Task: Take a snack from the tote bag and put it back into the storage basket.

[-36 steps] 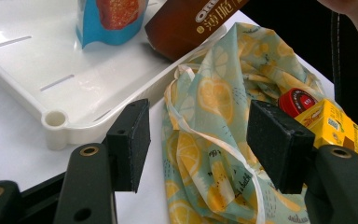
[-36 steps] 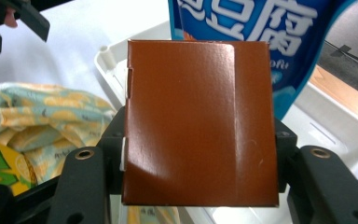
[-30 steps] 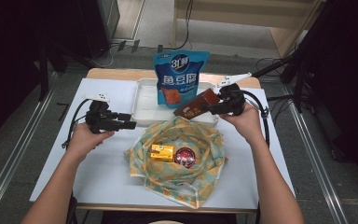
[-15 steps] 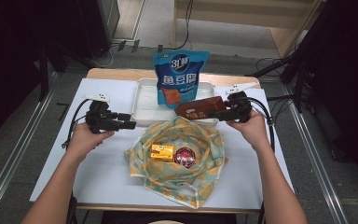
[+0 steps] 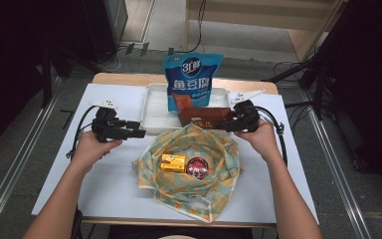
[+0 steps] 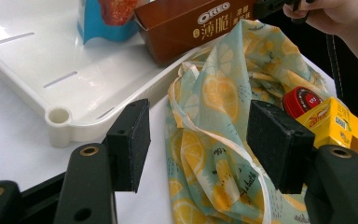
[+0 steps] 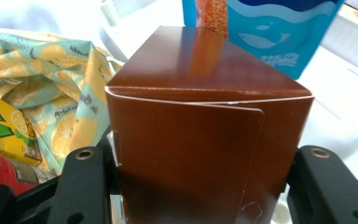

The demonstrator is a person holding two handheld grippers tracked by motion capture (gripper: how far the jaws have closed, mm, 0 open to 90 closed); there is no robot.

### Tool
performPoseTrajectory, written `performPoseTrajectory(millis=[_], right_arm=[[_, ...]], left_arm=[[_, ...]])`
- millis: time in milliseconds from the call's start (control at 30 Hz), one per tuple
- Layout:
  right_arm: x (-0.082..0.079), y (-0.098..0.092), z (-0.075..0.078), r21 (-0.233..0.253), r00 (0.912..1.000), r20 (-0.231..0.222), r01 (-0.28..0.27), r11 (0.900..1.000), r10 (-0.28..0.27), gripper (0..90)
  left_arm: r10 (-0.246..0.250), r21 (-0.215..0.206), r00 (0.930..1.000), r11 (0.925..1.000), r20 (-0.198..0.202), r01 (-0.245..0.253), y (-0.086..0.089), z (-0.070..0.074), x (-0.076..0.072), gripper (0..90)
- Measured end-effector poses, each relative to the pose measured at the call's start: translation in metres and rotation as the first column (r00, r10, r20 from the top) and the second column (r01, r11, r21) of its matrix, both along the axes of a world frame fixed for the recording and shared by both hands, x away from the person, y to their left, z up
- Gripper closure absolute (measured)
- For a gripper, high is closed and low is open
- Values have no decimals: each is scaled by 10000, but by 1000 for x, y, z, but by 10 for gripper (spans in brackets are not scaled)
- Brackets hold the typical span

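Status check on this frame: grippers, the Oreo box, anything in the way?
Right gripper shut on Oreo box, at white tray edge. Left gripper open, empty. Blue snack pouch just behind.

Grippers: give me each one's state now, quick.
Left gripper: open, holding nothing, jaws apart over the bag.
Right gripper: shut on the Oreo box.

I see a brown Oreo biscuit box [image 5: 204, 116] lying lengthwise on the near edge of a white tray [image 5: 155, 107], one end clamped in my right gripper [image 5: 233, 121]. Behind it a blue snack pouch [image 5: 191, 81] stands upright in the tray. The box's near side overhangs a lemon-print cloth bag [image 5: 189, 169].
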State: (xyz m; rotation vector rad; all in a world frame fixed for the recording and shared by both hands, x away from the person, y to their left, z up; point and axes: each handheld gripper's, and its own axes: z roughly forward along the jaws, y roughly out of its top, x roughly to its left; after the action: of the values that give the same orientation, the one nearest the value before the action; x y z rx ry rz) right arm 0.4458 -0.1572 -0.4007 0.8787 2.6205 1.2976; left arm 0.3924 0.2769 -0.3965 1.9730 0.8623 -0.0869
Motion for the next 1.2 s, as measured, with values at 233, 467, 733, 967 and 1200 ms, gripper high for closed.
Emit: performPoseTrajectory(millis=[233, 467, 733, 967, 1200], right_arm=[[5, 15, -4, 98, 9997, -94, -246, 9996, 247, 440], [11, 32, -12, 214, 9989, -232, -405, 9989, 410, 438], [22, 40, -21, 156, 9975, -580, -390, 9991, 398, 425], [27, 41, -22, 3, 9968, -675, -422, 9991, 422, 410], [32, 40, -30, -195, 9957, -845, -392, 9990, 374, 372]], left_arm=[[6, 33, 10000, 10000, 28, -6, 0, 0, 0, 400], [7, 9, 10000, 10000, 26, -7, 0, 0, -1, 400], [-22, 24, 10000, 10000, 21, 22, 0, 0, 0, 400], [-24, 27, 10000, 10000, 11, 24, 0, 0, 0, 400], [-42, 22, 10000, 10000, 0, 42, -1, 0, 0, 400]])
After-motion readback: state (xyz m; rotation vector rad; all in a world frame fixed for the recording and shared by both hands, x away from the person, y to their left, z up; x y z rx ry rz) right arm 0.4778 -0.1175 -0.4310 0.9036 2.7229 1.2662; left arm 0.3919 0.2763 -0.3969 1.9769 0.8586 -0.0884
